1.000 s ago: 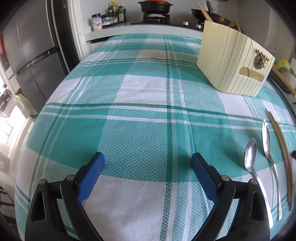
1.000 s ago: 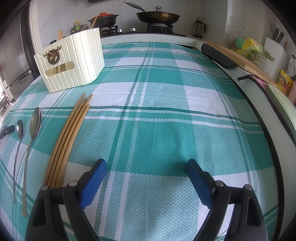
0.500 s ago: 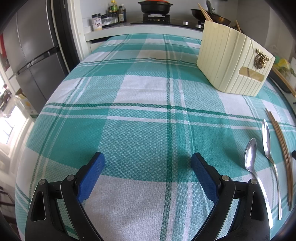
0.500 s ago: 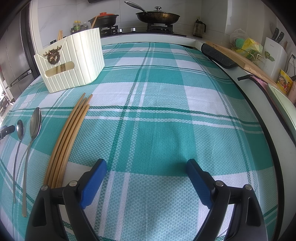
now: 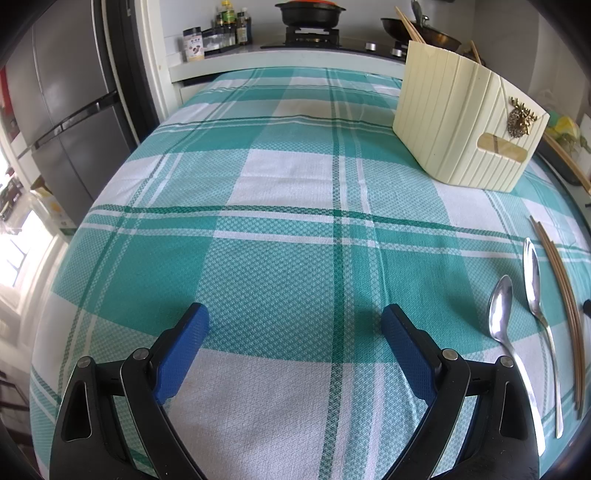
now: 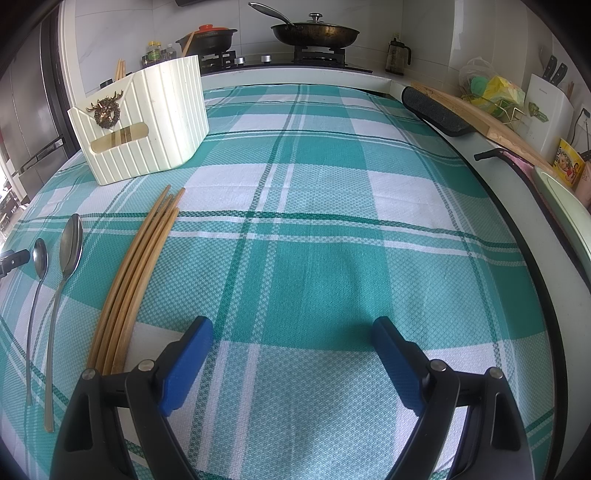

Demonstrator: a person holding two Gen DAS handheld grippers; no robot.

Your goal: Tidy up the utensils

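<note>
A cream ribbed utensil holder (image 5: pixel 465 122) (image 6: pixel 147 122) with a brass deer emblem stands on the green checked tablecloth (image 5: pixel 280 229) (image 6: pixel 332 229), with chopsticks sticking up inside it. Two metal spoons (image 5: pixel 517 321) (image 6: pixel 59 280) lie side by side on the cloth, and several wooden chopsticks (image 5: pixel 565 302) (image 6: pixel 140 273) lie beside them. My left gripper (image 5: pixel 295 325) hovers open over bare cloth, left of the spoons. My right gripper (image 6: pixel 291 332) is open too, its left finger just right of the chopsticks' near ends. Neither holds anything.
A stove with a pot (image 5: pixel 310 13) and a lidded pan (image 6: pixel 314 33) stands behind the table. A fridge (image 5: pixel 62 110) is at the left. Right of the table are a cutting board (image 6: pixel 476 114), a black pad (image 6: pixel 436 112) and a knife block (image 6: pixel 550 103).
</note>
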